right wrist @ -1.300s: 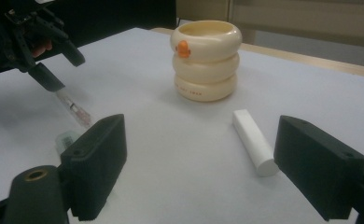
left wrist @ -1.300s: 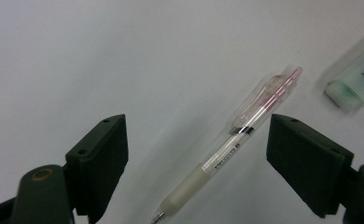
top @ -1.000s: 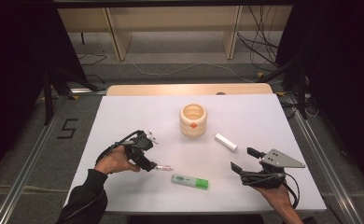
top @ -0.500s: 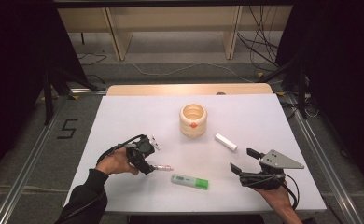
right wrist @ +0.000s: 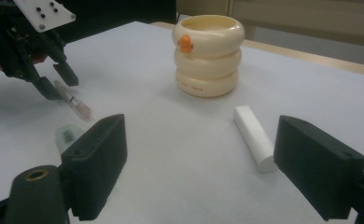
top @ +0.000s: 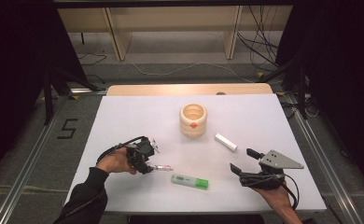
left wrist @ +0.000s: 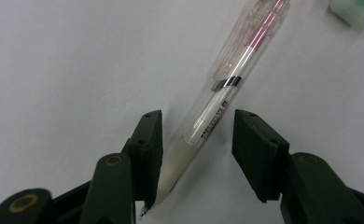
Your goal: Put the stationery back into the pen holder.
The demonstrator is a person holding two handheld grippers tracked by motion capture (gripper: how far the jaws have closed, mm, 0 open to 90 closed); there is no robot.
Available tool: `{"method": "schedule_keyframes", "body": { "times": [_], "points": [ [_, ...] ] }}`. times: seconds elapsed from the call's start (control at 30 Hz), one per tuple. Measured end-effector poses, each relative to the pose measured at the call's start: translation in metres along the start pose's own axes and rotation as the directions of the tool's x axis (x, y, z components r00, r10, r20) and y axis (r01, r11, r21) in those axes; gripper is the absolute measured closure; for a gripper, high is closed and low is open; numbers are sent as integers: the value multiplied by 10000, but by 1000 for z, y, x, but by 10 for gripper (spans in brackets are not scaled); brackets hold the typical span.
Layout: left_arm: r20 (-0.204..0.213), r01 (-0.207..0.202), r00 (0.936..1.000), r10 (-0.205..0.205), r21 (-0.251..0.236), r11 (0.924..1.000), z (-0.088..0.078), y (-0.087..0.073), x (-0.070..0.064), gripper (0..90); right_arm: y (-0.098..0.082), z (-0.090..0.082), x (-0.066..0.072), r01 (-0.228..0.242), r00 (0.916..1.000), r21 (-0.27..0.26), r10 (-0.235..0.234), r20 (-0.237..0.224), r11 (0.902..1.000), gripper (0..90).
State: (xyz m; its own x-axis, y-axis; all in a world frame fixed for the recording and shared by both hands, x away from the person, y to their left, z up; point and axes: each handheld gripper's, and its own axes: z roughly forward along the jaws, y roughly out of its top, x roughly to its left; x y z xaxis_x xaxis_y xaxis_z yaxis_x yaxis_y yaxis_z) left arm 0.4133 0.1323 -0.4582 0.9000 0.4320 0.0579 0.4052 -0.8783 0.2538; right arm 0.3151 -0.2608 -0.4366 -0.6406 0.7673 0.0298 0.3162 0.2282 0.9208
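A clear pen with a pink refill [left wrist: 227,84] lies on the white table [top: 124,121], seen small at front left in the high view [top: 161,167]. My left gripper [top: 148,167] points down over its near end with the pen between the jaws [left wrist: 196,135]. The jaws have just been closing; the left pad is at the pen's barrel, the right pad still stands apart from it. My right gripper [top: 242,159] rests at front right, wide open and empty [right wrist: 201,154]. The right gripper view shows the left gripper [right wrist: 56,81] and the pen [right wrist: 75,103] at the far left.
A cream ringed cup with an orange mark [top: 193,120] [right wrist: 208,56] stands mid-table. A white cylinder [top: 226,142] [right wrist: 255,137] lies to its right. A green-and-white marker [top: 189,181] [left wrist: 357,9] lies near the front edge between the hands.
The left gripper's jaws have narrowed around the pen and the hand has shifted slightly. The right gripper and the other objects have not moved.
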Motion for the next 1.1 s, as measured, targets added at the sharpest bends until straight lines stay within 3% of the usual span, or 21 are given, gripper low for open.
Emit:
{"method": "schedule_keyframes", "body": {
  "times": [0.4, 0.53, 0.63, 0.77, 0.9, 0.93, 1.1],
  "points": [
    [464, -223, 9987, 207, 355, 9991, 3, 1, 3, 645, -1, 0, 1, 32, 10000, 44, -31, -34, 10000, 184],
    [621, -568, 9967, 532, 578, 9967, 2, 3, 2, 718, -1, 0, 1, 26, 10000, 74, -26, -22, 10000, 184],
    [774, -626, 9953, 589, 473, 9969, 3, 3, 1, 778, -1, 0, 1, 24, 10000, 54, -24, -25, 10000, 184],
    [870, -643, 9945, 591, 576, 9963, 2, 4, 3, 792, -1, 0, 0, 20, 10000, 40, -20, -19, 10000, 184],
    [978, -156, 9951, 110, 463, 9988, 0, 4, 7, 794, -1, -1, 0, 55, 10000, 17, -55, 2, 10000, 184],
    [1079, 259, 9937, -288, 280, 9993, 0, 4, 7, 794, -1, -1, 0, 48, 10000, 17, -48, 3, 10000, 184],
    [1401, 648, 9879, -667, 187, 9977, -8, 7, 9, 794, -1, -1, 1, 55, 10000, -2, -55, 17, 10000, 184]
  ]
}}
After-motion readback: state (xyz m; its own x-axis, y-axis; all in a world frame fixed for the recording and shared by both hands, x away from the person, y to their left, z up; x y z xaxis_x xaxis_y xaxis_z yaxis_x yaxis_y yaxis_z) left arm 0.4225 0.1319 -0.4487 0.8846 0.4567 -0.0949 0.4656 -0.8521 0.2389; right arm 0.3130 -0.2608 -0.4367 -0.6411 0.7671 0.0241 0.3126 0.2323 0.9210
